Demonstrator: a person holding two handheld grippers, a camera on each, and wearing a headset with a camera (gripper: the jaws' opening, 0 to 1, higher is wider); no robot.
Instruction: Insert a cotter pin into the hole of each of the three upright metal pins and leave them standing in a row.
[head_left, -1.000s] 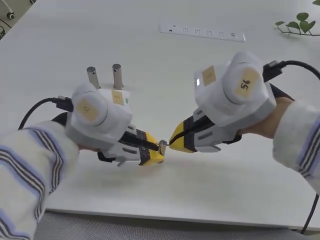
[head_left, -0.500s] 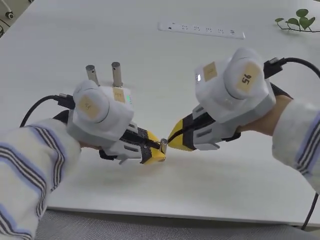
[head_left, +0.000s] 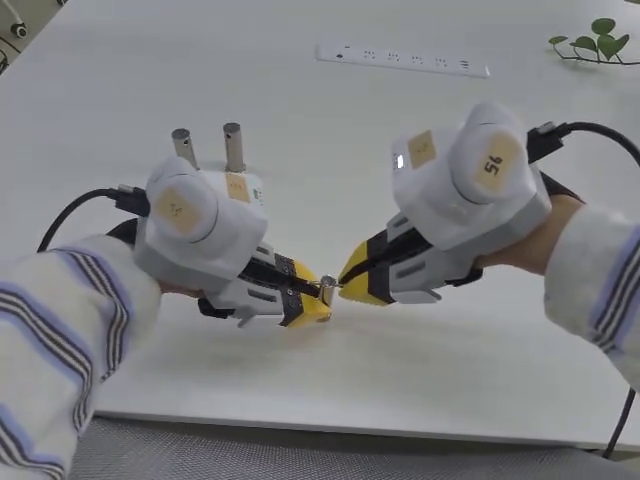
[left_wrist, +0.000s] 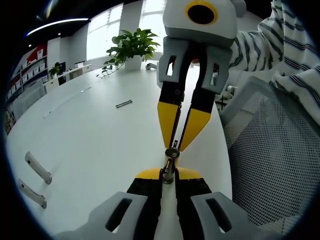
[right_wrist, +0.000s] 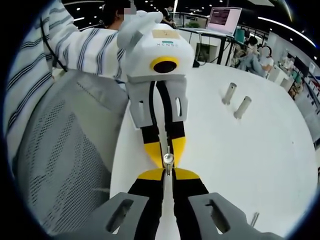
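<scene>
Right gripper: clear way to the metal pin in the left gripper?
Likely yes. The left gripper holds the metal pin with its head exposed; the right gripper, shut on what looks like a cotter pin, points at it with nothing between.

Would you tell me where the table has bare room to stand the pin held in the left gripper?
The table is bare between the upright pins and the power strip, and right of those pins, beyond the right gripper. It is crowded near the front edge, where the left gripper and right gripper meet at the held pin.
</scene>
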